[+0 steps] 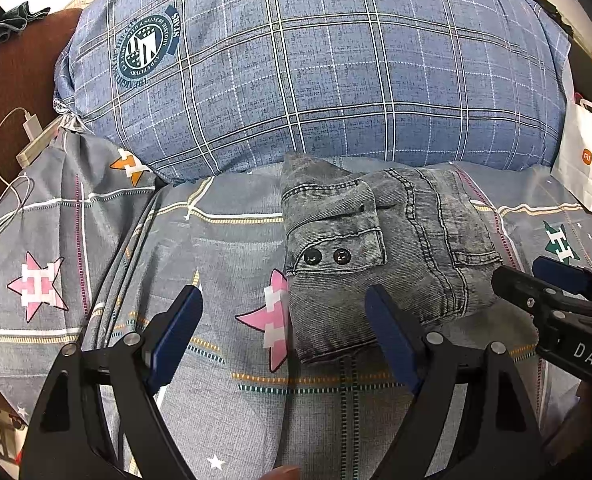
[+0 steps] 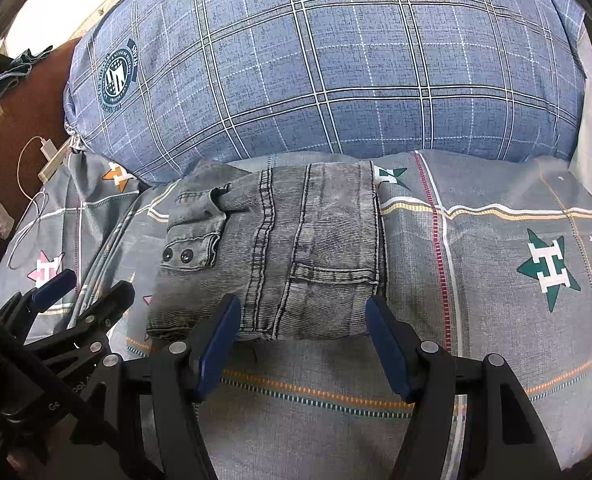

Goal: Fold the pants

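Observation:
Grey denim pants (image 1: 379, 248) lie folded into a compact bundle on the grey patterned bedsheet (image 1: 216, 248), waistband flap with two black buttons facing up. They also show in the right wrist view (image 2: 280, 252). My left gripper (image 1: 284, 300) is open and empty, its fingers straddling the bundle's near left corner from just above. My right gripper (image 2: 301, 308) is open and empty, just in front of the bundle's near edge. The right gripper also shows at the right of the left wrist view (image 1: 535, 280), and the left gripper at the lower left of the right wrist view (image 2: 84, 284).
A large blue plaid pillow (image 1: 315, 60) lies right behind the pants. A white paper bag (image 1: 587, 160) stands at the right. A white charger and cable (image 1: 28, 128) lie at the left by a brown surface (image 1: 16, 80) with dark cloth.

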{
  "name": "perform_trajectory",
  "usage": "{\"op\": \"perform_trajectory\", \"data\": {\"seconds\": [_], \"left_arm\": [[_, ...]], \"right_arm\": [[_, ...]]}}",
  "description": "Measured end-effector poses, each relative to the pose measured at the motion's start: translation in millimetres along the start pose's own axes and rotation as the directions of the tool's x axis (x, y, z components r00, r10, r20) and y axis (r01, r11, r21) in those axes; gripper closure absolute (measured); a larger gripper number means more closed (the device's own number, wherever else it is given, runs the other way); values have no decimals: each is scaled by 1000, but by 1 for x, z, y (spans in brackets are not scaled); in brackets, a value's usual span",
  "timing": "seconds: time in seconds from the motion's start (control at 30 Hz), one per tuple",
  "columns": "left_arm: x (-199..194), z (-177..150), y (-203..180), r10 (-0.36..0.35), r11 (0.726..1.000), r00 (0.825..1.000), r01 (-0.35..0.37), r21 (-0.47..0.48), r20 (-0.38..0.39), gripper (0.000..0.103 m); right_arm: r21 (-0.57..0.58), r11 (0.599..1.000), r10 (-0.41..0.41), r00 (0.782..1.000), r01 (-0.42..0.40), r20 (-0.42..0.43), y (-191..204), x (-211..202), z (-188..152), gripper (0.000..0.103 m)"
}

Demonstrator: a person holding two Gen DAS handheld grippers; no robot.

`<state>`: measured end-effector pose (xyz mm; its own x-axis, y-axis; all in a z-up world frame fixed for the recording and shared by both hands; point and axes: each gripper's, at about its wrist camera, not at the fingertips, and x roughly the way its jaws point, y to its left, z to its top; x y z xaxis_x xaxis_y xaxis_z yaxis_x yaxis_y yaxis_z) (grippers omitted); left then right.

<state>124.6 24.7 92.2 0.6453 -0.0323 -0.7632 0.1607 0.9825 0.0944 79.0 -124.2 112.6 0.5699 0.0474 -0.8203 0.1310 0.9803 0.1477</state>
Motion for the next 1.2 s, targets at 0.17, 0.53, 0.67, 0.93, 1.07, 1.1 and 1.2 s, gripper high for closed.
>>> {"op": "perform_trajectory", "data": {"seconds": [0.17, 0.53, 0.67, 0.93, 1.07, 1.1, 1.2], "left_arm": [[0, 0, 1, -2, 1000, 1000, 2, -1, -1, 19], [0, -1, -1, -7, 1000, 1000, 7, 4, -7, 19], [0, -1, -1, -9, 1000, 1000, 9, 5, -11, 19], [1, 0, -1, -15, 1000, 1000, 15, 8, -14, 19], [1, 0, -1, -17, 1000, 1000, 17, 8, -16, 19], [1, 0, -1, -17, 1000, 1000, 17, 10, -17, 19], [2, -1, -2, -20, 1000, 1000, 20, 12, -19, 19]], "right_arm": [[1, 1000, 1, 1000, -1, 0, 0, 0, 0, 37], [0, 1000, 1, 1000, -1, -1, 0, 0, 0, 37], [0, 1000, 1, 1000, -1, -2, 0, 0, 0, 37], [-2, 1000, -7, 1000, 7, -7, 1, 0, -1, 37], [-6, 1000, -9, 1000, 9, -8, 1, 1, -1, 37], [-7, 1000, -10, 1000, 9, -7, 0, 0, -1, 37], [-7, 1000, -10, 1000, 10, -6, -1, 0, 0, 37]]}}
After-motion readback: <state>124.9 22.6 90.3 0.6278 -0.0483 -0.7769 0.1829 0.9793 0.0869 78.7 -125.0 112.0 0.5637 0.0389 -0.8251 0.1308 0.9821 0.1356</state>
